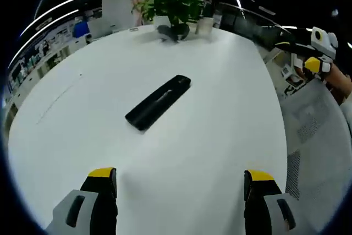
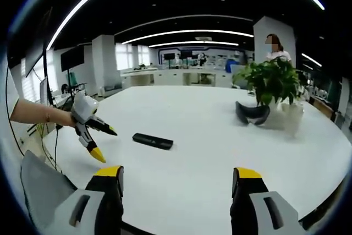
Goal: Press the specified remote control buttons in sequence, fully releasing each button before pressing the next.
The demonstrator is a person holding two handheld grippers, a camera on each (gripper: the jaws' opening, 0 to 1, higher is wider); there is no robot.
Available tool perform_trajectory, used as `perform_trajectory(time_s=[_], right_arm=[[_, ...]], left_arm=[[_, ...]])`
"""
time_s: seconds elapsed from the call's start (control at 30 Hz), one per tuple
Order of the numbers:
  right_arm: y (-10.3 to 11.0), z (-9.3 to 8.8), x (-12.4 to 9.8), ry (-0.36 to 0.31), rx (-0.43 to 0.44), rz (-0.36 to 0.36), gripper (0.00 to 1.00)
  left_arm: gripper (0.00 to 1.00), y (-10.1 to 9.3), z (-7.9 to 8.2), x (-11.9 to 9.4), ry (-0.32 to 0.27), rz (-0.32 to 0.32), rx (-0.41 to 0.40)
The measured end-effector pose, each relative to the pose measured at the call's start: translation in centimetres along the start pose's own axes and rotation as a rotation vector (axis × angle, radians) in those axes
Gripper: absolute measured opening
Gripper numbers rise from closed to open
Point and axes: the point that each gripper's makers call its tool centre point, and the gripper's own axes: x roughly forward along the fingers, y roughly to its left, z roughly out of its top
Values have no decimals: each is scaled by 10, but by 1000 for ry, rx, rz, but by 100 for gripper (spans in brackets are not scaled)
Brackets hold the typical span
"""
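Overall: both tongs hover over a large white table (image 1: 220,108), neither touching anything.
Remote control (image 1: 158,102): a long black bar lying flat on the table, set diagonally in the left gripper view, with bare tabletop all round it. In the right gripper view it (image 2: 153,141) lies left of centre, well short of the plant.
Left tongs (image 1: 180,182): yellow-tipped jaws spread wide, nothing between them, hanging near the remote control but apart from it. In the right gripper view these tongs (image 2: 103,142) come in from the left, held by a person's hand (image 2: 65,117), tips parted and pointing toward the remote control, just beside its near end without touching.
Right tongs (image 2: 177,180): jaws spread wide and empty, over bare tabletop, well apart from the remote control. In the left gripper view they (image 1: 314,53) show at the far right edge, beyond the table's rim; from there I cannot tell how the jaws stand.
Potted plant (image 2: 269,83): a leafy green plant in a pale pot, upright at the far side of the table.
Dark object (image 2: 252,113): a curved black thing lying just beside the plant's pot; too small to identify.
Background: an office with strip ceiling lights (image 2: 187,32), and a person (image 2: 275,48) standing behind the plant.
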Motion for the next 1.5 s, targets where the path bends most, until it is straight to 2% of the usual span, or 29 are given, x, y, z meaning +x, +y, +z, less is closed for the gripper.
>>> perform_trajectory(time_s=[0.33,0.6,0.77,0.93,1.27,1.43,1.5], right_arm=[[-6,-4,-1,18,3,-11,79],[-8,-4,1,25,-5,-17,79],[-8,-6,1,33,-5,-17,78],[-8,-8,1,39,-4,-15,77],[-9,-11,4,53,-12,-11,75],[-8,-12,8,57,-14,-1,74],[-6,-11,9,60,-18,5,74]], left_arm=[[97,25,11,14,96,-36,138],[97,33,27,29,138,-76,221],[93,39,38,38,163,-90,247],[87,44,50,47,184,-108,277],[70,42,59,53,206,-122,327],[58,48,66,55,196,-110,323],[50,47,68,55,196,-112,330]])
